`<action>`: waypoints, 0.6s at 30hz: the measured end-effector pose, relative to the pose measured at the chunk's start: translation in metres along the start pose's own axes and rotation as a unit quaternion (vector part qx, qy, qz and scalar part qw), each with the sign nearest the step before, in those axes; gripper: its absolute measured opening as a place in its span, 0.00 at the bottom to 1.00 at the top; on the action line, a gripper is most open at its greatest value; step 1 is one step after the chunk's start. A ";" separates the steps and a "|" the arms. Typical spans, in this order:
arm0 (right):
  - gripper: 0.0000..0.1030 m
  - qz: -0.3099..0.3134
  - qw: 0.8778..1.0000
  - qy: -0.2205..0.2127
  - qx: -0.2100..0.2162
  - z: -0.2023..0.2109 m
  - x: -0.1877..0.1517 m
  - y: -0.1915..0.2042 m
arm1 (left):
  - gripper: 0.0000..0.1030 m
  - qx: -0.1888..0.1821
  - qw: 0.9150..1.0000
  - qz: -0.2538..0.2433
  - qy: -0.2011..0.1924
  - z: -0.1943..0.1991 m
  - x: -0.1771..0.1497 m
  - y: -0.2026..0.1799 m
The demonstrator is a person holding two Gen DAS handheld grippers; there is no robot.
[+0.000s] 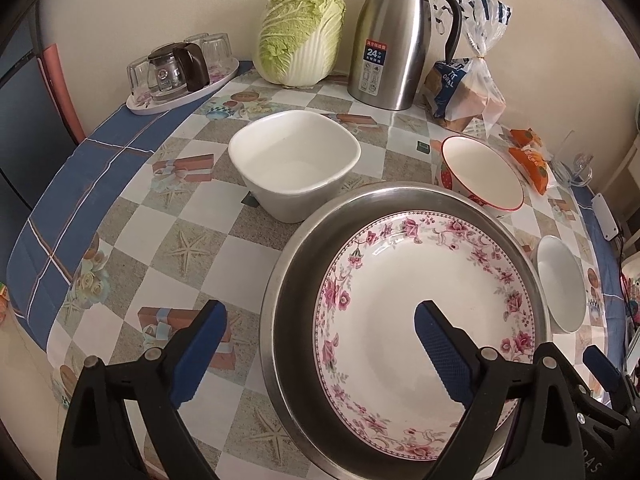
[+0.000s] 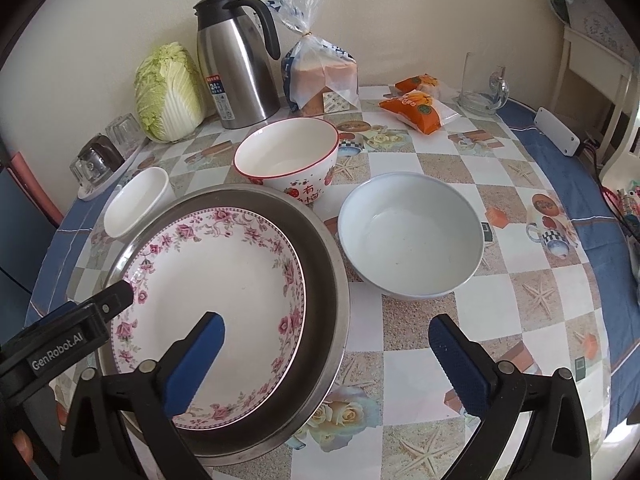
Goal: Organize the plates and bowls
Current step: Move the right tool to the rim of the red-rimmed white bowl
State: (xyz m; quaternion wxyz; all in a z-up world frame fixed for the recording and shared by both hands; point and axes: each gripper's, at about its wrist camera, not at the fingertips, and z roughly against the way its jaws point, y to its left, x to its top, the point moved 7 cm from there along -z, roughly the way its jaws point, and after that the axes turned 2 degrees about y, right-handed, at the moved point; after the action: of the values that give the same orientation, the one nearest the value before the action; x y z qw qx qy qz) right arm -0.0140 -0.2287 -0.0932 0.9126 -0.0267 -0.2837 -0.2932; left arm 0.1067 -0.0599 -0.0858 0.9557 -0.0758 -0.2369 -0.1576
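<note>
A white plate with a pink flower border [image 1: 420, 280] [image 2: 224, 272] lies inside a wide steel pan [image 1: 296, 280] [image 2: 320, 240]. My left gripper [image 1: 320, 352] is open, its blue fingers straddling the left rims of pan and plate without pressing them. Straddling the pan's right rim, my right gripper [image 2: 328, 364] is open too, with nothing gripped. Behind the pan stand a white square bowl [image 1: 294, 160] [image 2: 138, 200] and a red-rimmed bowl [image 1: 480, 172] [image 2: 286, 156]. To the pan's right sits a pale round bowl [image 1: 560, 284] [image 2: 412, 236].
Along the wall stand a cabbage [image 1: 300, 36], a steel thermos jug [image 1: 394, 40], a bagged loaf [image 2: 320, 76] and a tray of glasses [image 1: 176, 72]. Orange snack packets [image 2: 416, 108], a glass mug [image 2: 480, 92] and a white power strip [image 2: 558, 130] lie back right.
</note>
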 end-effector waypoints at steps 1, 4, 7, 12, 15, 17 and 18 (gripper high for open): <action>1.00 -0.003 1.000 -0.002 0.001 0.000 0.000 -0.001 | 0.92 0.000 1.000 -0.001 0.000 0.000 0.000 -0.001; 1.00 -0.010 1.000 -0.004 0.002 0.001 0.001 -0.004 | 0.92 0.003 1.000 -0.001 0.001 0.000 0.000 -0.004; 1.00 -0.012 1.000 -0.004 0.003 0.000 0.001 -0.005 | 0.92 0.005 1.000 -0.003 -0.007 0.002 0.001 -0.007; 1.00 -0.023 1.000 0.001 -0.005 -0.003 0.002 -0.014 | 0.92 0.011 1.000 0.002 0.001 -0.004 0.004 -0.006; 1.00 -0.024 1.000 0.001 -0.011 -0.003 0.005 -0.018 | 0.92 0.001 1.000 0.001 0.029 -0.017 0.005 -0.007; 1.00 -0.024 1.000 -0.001 -0.013 -0.004 0.008 -0.021 | 0.92 0.009 0.999 -0.001 0.031 -0.020 0.008 -0.007; 1.00 -0.024 1.000 -0.001 -0.014 -0.004 0.010 -0.022 | 0.92 0.011 0.999 -0.004 0.032 -0.021 0.011 -0.007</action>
State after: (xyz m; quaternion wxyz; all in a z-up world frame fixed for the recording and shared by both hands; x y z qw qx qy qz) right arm -0.0171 -0.2528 -0.0941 0.9044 -0.0325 -0.2811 -0.3192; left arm 0.1224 -0.0736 -0.0989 0.9629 -0.0592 -0.2081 -0.1611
